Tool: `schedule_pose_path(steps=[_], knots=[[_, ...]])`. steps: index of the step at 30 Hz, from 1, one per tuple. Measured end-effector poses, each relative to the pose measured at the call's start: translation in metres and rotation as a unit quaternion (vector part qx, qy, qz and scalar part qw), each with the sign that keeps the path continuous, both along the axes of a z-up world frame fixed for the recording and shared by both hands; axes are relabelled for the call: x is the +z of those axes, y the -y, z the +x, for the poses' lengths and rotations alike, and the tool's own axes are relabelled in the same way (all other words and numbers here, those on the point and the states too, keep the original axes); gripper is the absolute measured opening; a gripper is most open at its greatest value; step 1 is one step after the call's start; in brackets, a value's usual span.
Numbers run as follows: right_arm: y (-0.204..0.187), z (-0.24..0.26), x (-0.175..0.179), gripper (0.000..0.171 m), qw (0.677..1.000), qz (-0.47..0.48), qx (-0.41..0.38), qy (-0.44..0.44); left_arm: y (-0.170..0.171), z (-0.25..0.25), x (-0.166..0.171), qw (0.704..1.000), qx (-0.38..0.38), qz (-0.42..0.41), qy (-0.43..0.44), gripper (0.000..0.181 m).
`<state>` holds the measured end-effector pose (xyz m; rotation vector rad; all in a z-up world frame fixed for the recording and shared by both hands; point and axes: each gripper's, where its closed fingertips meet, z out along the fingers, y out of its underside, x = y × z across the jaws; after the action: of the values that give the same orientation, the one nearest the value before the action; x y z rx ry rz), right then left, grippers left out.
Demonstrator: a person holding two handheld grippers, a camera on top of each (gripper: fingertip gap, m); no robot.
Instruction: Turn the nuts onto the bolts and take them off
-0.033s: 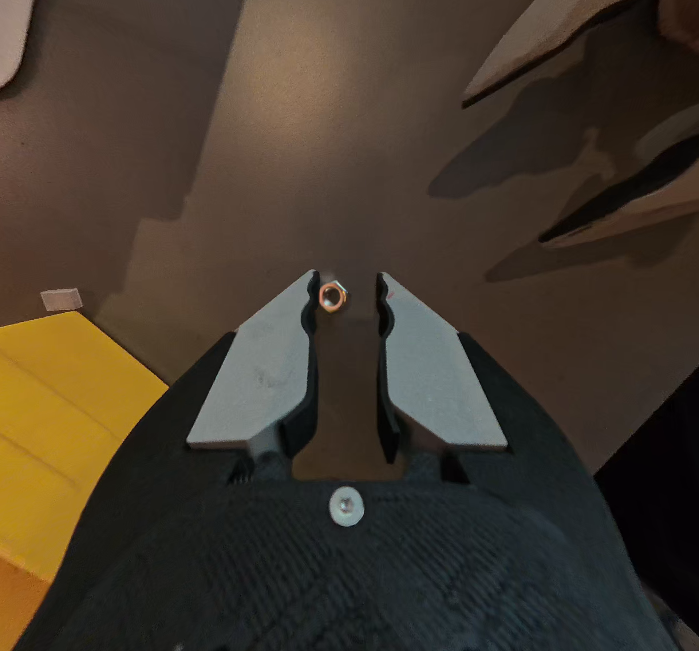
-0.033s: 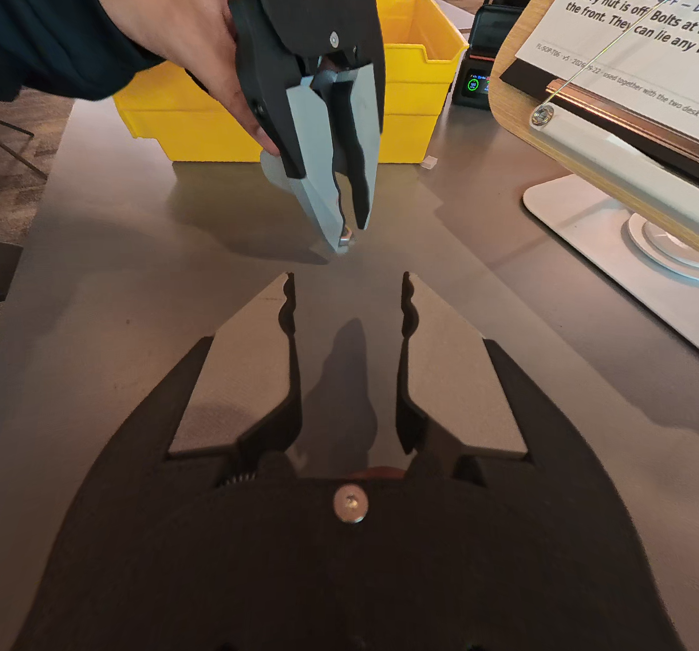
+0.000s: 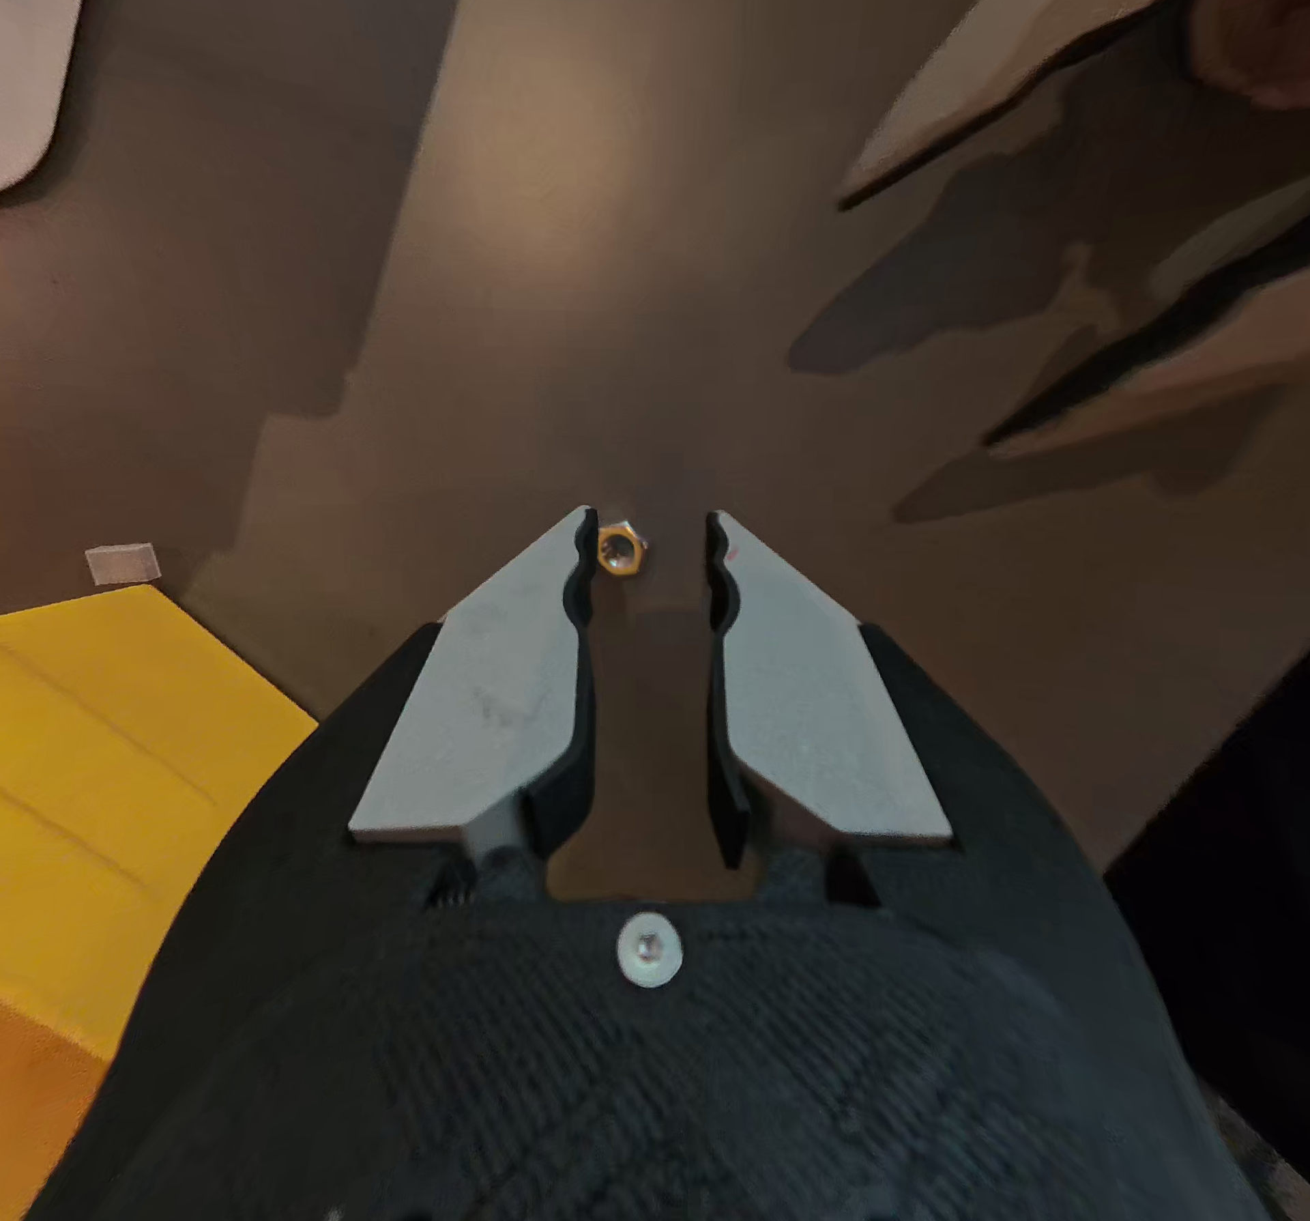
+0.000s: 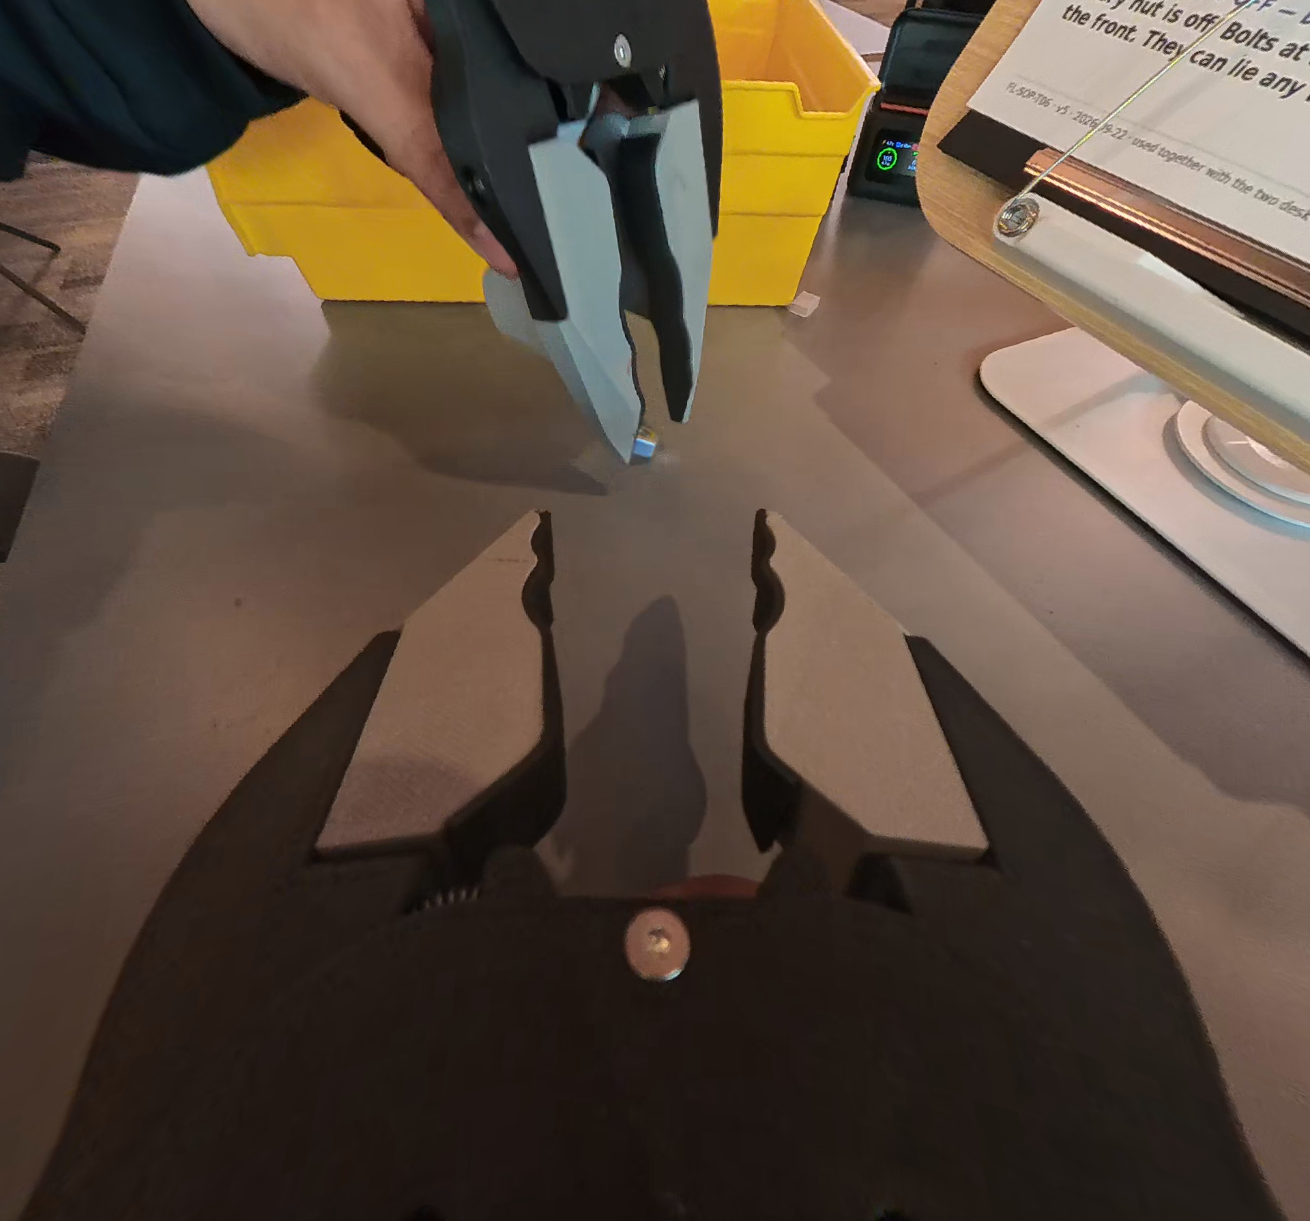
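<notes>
A small brass-coloured hex nut lies flat on the grey-brown table. My left gripper points down at it, open, with the nut between its fingertips and close against the left finger. In the right wrist view a hand holds the left gripper with its tips at the table around the nut. My right gripper is open and empty, low over the table, a short way in front of the nut. No bolt is in view.
A yellow bin stands behind the left gripper, also at the lower left of the left wrist view. A wooden stand with a printed sheet on a white base is at the right. A small black device and a small white block are near the bin. My right fingertips sit around 8 cm from my left ones. Measured from the fingertips, the small white block is 15 cm or so from the left gripper and 20 cm from the right. Seen from the left wrist view as well.
</notes>
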<state>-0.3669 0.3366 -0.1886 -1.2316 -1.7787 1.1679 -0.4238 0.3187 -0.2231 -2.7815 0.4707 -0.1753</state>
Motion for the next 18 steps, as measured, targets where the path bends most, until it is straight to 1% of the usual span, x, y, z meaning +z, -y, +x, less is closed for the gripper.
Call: schedule_pose_path(steps=[1,3,4,5,7,9,11,12,15,18], knots=[[0.000,0.000,0.000,0.053,1.000,0.002,0.000,0.000,0.002,0.004,0.011,1.000,-0.007,0.009,0.018,0.029],[0.000,0.000,0.000,0.053,1.000,0.003,-0.001,-0.001,0.000,-0.005,0.045,0.998,0.008,0.056,0.028,0.025],[0.000,0.000,0.000,0.053,1.000,0.003,-0.001,-0.002,-0.001,-0.021,0.063,0.996,0.024,0.083,0.010,0.030],[0.000,0.000,0.000,0.053,1.000,0.002,-0.002,-0.002,0.000,-0.044,0.079,0.993,0.045,0.104,-0.026,0.034],[0.000,0.000,0.000,0.053,1.000,-0.001,-0.002,0.000,0.011,-0.098,0.097,0.984,0.094,0.114,-0.096,0.042],[0.000,0.000,0.000,0.053,1.000,-0.002,-0.001,0.000,0.031,-0.138,0.090,0.982,0.146,0.062,-0.106,0.050],[0.001,0.000,0.000,0.053,1.000,0.001,0.000,0.001,0.048,-0.170,0.072,0.975,0.202,0.003,-0.091,0.057],[0.001,0.000,-0.001,0.053,1.000,0.002,0.000,0.001,0.053,-0.183,0.064,0.972,0.222,-0.013,-0.082,0.057],[0.000,-0.001,-0.001,0.053,1.000,0.002,-0.004,0.001,0.063,-0.217,0.043,0.962,0.254,-0.046,-0.087,0.058],[-0.002,-0.001,0.000,0.053,1.000,-0.005,-0.008,0.001,0.072,-0.229,0.028,0.958,0.262,-0.099,-0.062,0.058]])
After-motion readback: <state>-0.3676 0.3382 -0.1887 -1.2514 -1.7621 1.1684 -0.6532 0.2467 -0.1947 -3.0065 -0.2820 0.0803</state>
